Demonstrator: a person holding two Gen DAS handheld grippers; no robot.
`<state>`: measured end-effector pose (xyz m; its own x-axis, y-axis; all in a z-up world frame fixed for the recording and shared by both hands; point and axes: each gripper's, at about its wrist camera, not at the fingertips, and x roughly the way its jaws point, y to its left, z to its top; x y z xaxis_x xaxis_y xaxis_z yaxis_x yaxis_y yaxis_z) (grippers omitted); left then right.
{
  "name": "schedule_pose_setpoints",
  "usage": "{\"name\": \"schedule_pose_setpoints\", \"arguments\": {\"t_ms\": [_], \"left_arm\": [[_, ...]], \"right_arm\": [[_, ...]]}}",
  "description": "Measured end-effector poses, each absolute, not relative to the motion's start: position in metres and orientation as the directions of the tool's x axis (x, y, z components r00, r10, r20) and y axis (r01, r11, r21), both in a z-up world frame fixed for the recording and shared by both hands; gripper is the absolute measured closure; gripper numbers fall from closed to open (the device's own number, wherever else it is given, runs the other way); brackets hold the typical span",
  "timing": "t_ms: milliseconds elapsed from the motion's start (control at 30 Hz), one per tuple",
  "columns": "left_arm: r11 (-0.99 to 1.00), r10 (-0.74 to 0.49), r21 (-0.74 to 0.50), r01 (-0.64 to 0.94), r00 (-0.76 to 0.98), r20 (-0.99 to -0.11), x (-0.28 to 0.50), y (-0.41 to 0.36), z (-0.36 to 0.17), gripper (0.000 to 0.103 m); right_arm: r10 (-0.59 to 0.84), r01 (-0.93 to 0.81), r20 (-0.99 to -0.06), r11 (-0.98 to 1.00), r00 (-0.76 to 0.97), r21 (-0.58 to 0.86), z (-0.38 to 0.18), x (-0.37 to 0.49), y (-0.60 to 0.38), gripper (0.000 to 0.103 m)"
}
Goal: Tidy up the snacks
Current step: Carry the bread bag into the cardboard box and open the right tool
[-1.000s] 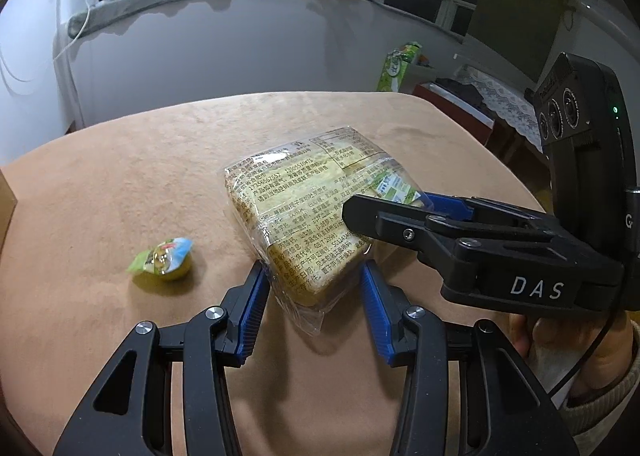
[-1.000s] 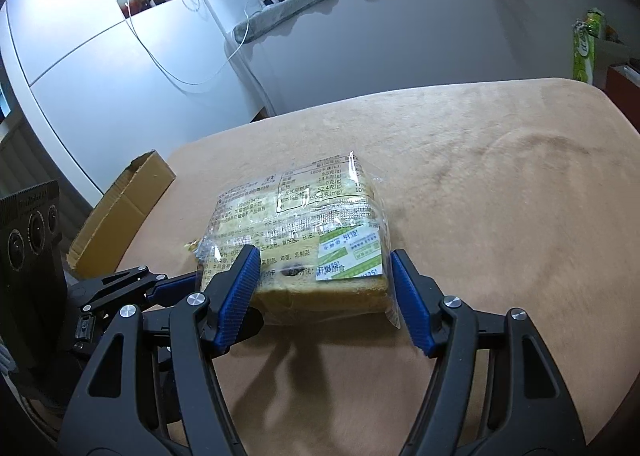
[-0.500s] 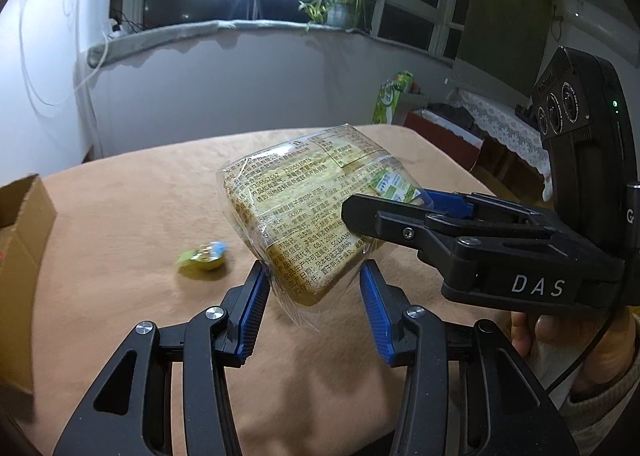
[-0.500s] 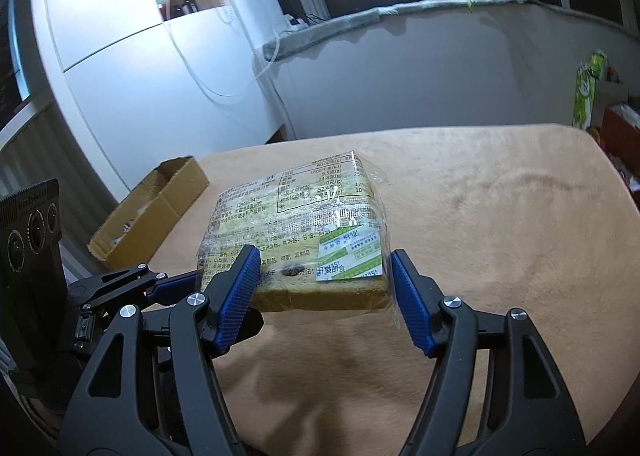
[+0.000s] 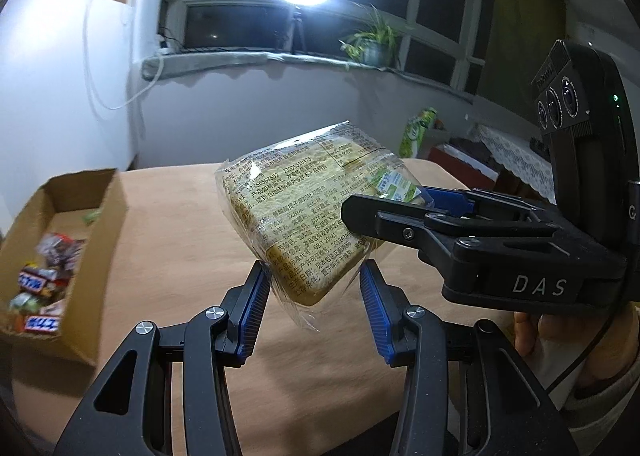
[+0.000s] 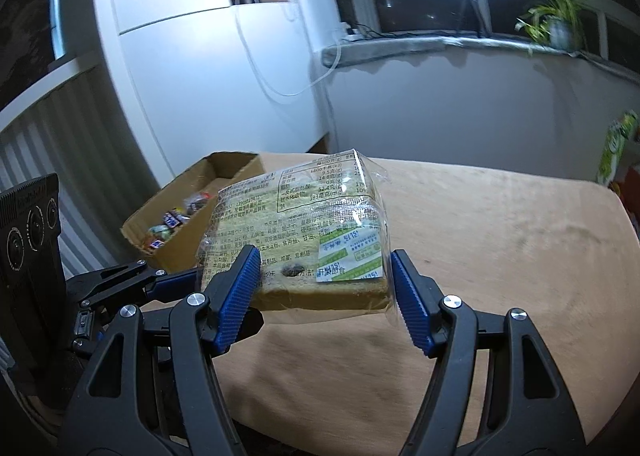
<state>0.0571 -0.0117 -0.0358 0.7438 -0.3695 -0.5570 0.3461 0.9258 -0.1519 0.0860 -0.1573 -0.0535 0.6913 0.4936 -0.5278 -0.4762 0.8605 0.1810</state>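
- Lifted clear of the counter point(image 6: 500, 240) since a second ago, the bread packet point(image 5: 304, 216) is now carried in the air, and the cardboard box point(image 5: 64, 256), then only at the edge of view, has come well into sight on the left.
- Nearest, the left gripper point(image 5: 314, 298) is seen clamped on the packet's lower corner, its blue pads pressed against the wrapper.
- Beside it, the right gripper point(image 6: 324, 284) is closed on the packet's adjoining edge, so the load is shared by both.
- Transport to the box is judged to be the step in hand.
- Farther left, the box is seen already holding wrapped sweets.
- Next, the packet would have to be swung over the box rim, lowered inside, and both grips released together so that it is not tilted.
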Motion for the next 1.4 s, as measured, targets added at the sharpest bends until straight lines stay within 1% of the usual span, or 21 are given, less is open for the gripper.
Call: {"name": "schedule_pose_setpoints", "arguments": {"t_ms": [433,867,1167,1200,1300,1333,1400], "left_arm": [[0.953,-0.3,-0.198,0.229,0.795,-0.526,0.04,0.072,-0.041,0.058],[0.971,-0.204,-0.218,0.099,0.817,-0.54,0.031,0.146,-0.055,0.058],[0.974,-0.145,-0.224,0.021,0.819,-0.555,0.044,0.189,-0.063,0.058],[0.975,-0.137,-0.222,0.012,0.818,-0.558,0.046,0.193,-0.065,0.056],[0.976,-0.111,-0.215,-0.019,0.811,-0.575,0.052,0.205,-0.07,0.045],[0.979,-0.082,-0.201,-0.044,0.811,-0.579,0.052,0.207,-0.07,0.035],[0.982,-0.037,-0.174,-0.078,0.817,-0.575,0.048,0.209,-0.069,0.026]], "right_arm": [[0.528,-0.581,-0.554,0.808,0.643,0.096,-0.054,0.081,-0.056,0.034],[0.571,-0.675,-0.594,0.735,0.566,0.063,-0.067,0.088,0.038,0.034],[0.599,-0.724,-0.615,0.687,0.513,0.066,-0.076,0.109,0.087,0.034],[0.603,-0.728,-0.616,0.682,0.507,0.068,-0.077,0.113,0.093,0.034],[0.601,-0.736,-0.614,0.676,0.512,0.047,-0.083,0.125,0.107,0.031],[0.582,-0.724,-0.611,0.689,0.537,0.019,-0.084,0.127,0.109,0.031],[0.56,-0.712,-0.599,0.702,0.571,-0.022,-0.086,0.127,0.109,0.031]]}}
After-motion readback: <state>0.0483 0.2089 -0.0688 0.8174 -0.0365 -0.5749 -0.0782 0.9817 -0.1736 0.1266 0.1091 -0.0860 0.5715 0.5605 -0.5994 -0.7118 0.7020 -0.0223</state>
